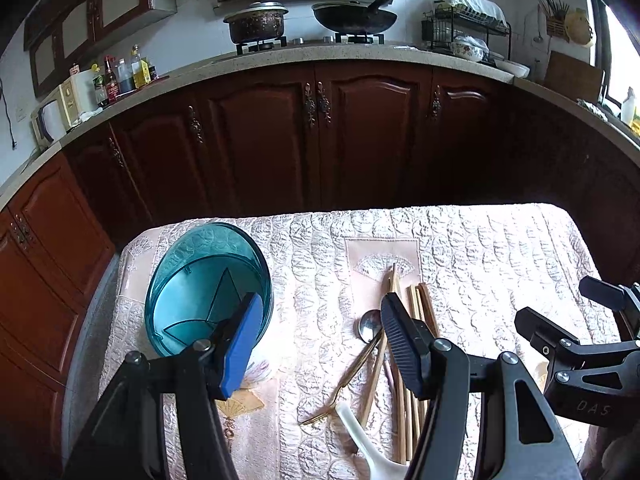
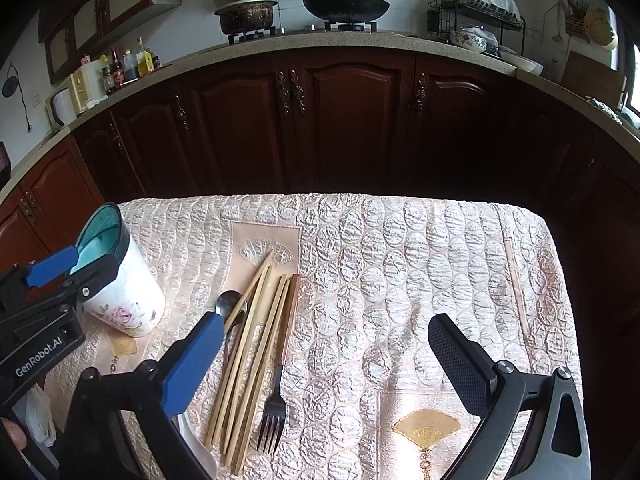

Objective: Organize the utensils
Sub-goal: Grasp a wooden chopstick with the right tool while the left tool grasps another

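Utensils all loose on quilted pink desk cloth (image 2: 400, 260): wooden chopsticks (image 2: 256, 352), steel spoon (image 2: 228, 304), dark fork (image 2: 274, 412), white ladle-spoon (image 1: 360, 436). Floral white holder cup with teal divided insert (image 2: 128, 300) looks empty, so I judge nothing sorted yet. My left gripper (image 1: 316, 344) and right gripper (image 2: 324, 356) both spread wide, holding nothing, hovering over the pile.

White spoon (image 1: 366, 446) bowl past the bottom edge, spoon (image 2: 229, 303) handle behind the blue pad.

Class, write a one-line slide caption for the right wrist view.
Open right gripper hovers over chopsticks, fork and spoon beside a floral holder.
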Demonstrator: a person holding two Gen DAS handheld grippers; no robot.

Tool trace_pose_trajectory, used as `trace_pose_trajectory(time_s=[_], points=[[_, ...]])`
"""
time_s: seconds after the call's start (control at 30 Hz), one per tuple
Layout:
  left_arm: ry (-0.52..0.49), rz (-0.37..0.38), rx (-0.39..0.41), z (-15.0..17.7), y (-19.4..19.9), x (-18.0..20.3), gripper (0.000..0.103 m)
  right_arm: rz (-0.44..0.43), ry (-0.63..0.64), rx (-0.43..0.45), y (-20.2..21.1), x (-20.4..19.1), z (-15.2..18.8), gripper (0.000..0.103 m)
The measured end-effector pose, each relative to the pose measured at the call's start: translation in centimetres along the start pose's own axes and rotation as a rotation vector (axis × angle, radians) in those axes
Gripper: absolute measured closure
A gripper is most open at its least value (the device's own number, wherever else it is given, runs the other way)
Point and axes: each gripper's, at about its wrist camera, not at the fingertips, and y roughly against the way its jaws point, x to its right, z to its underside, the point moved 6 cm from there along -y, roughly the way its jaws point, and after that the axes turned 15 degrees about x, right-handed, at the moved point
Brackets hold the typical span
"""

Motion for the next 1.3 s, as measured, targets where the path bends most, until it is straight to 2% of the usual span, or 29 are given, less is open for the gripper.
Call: trace_pose_trajectory(time_s=[0.2, 0.3, 0.4, 0.5, 0.6, 0.67, 0.77, 0.93, 1.0, 1.07, 1.23, 1.3], points=[[-0.072, 0.022, -0.009, 0.1, -0.7, 0.2, 0.041, -0.023, 0.011, -0.031, -1.9, 0.4, 1.3, 0.000], [-0.111, 0.072, -0.047, 0.3, -1.6, 0.9, 0.041, -0.067, 0.013, -0.057, -3.6, 0.2, 2.3, 0.002], [-0.113, 0.126, -0.094, 0.2, -3.0, 1.7, 0.041, -0.104, 0.000, -0.088, -5.4, 0.0, 3.3, 0.010], [-0.143, 0.137, -0.140, 0.3, -4.6, 2.6, 0.051, -0.140, -0.017, -0.114, -7.2, -0.4, 4.3, 0.021], [-0.172, 0.147, -0.181, 0.3, -6.3, 3.5, 0.058, -0.183, -0.039, -0.159, -9.1, -1.0, 5.5, 0.036], [-0.183, 0.155, -0.210, 0.3, -7.3, 3.9, 0.058, -0.183, -0.052, -0.184, -10.4, -1.2, 6.1, 0.056], [-0.214, 0.154, -0.242, 0.7, -8.6, 4.7, 0.058, -0.197, -0.068, -0.214, -12.1, -1.6, 6.7, 0.068], [-0.231, 0.143, -0.287, 1.2, -10.3, 5.6, 0.058, -0.216, -0.080, -0.243, -14.0, -2.6, 7.6, 0.073], [-0.233, 0.149, -0.300, 1.3, -11.0, 6.0, 0.058, -0.227, -0.089, -0.239, -14.4, -2.9, 7.7, 0.078], [-0.249, 0.153, -0.313, 1.5, -11.7, 6.6, 0.058, -0.229, -0.086, -0.232, -14.4, -2.7, 7.8, 0.089], [-0.279, 0.166, -0.346, 2.1, -13.4, 8.1, 0.058, -0.163, -0.145, -0.237, -13.0, 1.4, 7.6, 0.090], [-0.291, 0.161, -0.376, 2.8, -14.7, 8.7, 0.058, -0.176, -0.179, -0.241, -12.8, 2.2, 7.8, 0.090]])
